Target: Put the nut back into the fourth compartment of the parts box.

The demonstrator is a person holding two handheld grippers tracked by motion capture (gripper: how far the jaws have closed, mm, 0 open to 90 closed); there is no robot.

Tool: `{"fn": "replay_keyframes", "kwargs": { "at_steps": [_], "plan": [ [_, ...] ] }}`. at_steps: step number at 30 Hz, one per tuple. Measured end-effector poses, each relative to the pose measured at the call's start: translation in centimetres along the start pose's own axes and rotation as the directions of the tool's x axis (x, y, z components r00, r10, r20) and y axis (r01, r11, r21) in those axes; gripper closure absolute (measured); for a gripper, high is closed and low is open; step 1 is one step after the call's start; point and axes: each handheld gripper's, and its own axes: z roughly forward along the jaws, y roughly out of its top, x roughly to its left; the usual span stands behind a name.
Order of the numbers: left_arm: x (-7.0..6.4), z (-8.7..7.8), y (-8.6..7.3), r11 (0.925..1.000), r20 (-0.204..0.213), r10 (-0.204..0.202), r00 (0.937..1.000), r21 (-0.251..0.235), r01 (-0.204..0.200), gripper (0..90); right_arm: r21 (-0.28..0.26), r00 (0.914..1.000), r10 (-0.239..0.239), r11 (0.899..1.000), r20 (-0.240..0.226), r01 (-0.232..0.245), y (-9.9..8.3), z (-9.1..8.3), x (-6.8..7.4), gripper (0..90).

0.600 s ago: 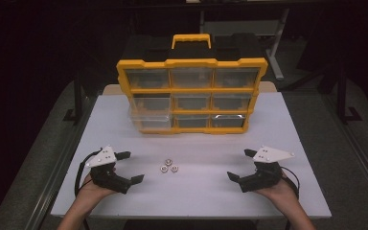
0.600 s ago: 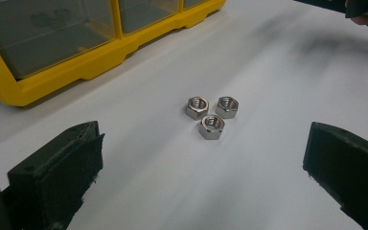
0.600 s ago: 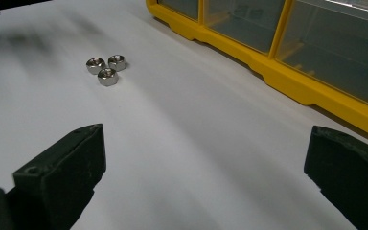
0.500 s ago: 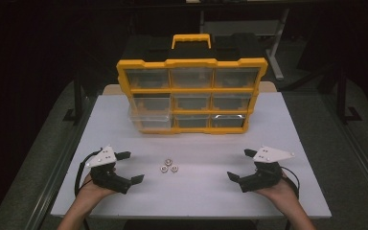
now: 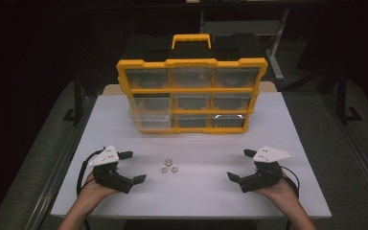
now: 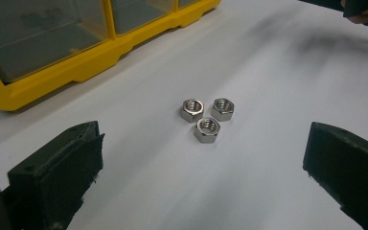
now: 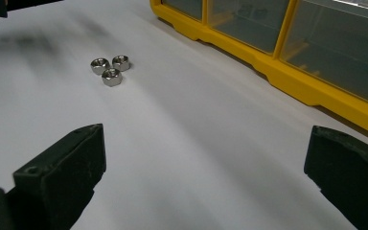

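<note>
Three steel hex nuts lie bunched together on the white table, in front of a yellow organiser with clear drawers. My left gripper rests near the front left, open, jaws wide apart, with the nuts a short way ahead of them. My right gripper rests near the front right, open and holding nothing. In the right gripper view the nuts lie far off to the upper left. The organiser's bottom-left drawer sticks out a little.
The organiser stands upright at the table's back middle, with a yellow handle on top. Its yellow base runs along the upper right of the right gripper view. Dark floor surrounds the table.
</note>
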Motion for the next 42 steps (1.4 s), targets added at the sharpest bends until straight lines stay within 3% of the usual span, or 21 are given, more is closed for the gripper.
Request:
{"fn": "replay_keyframes", "kwargs": {
  "at_steps": [16,26,33,42],
  "plan": [
    [-0.5,1.6,1.7,0.9999,0.023,0.014,0.9996,0.005,-0.014,0.0,-0.014,0.9999,0.015,1.000,0.006,-0.015,0.1,0.0,-0.1,0.0],
    [-0.5,3.0,2.4,0.9992,0.032,0.016,0.9994,0.036,-0.017,0.0,-0.005,0.9999,0.010,1.000,0.001,-0.010,0.1,0.2,-0.1,0.0],
    [-0.7,4.0,3.1,0.9974,0.038,0.038,0.9986,0.060,-0.040,0.5,-0.010,1.0000,0.009,1.000,0.000,-0.009,0.1,0.2,0.0,0.0],
    [-0.8,5.0,3.6,0.9956,0.062,0.040,0.9973,0.082,-0.045,10.9,-0.011,1.0000,0.008,1.000,-0.003,-0.008,0.1,0.2,-0.1,0.0]
  ]
}}
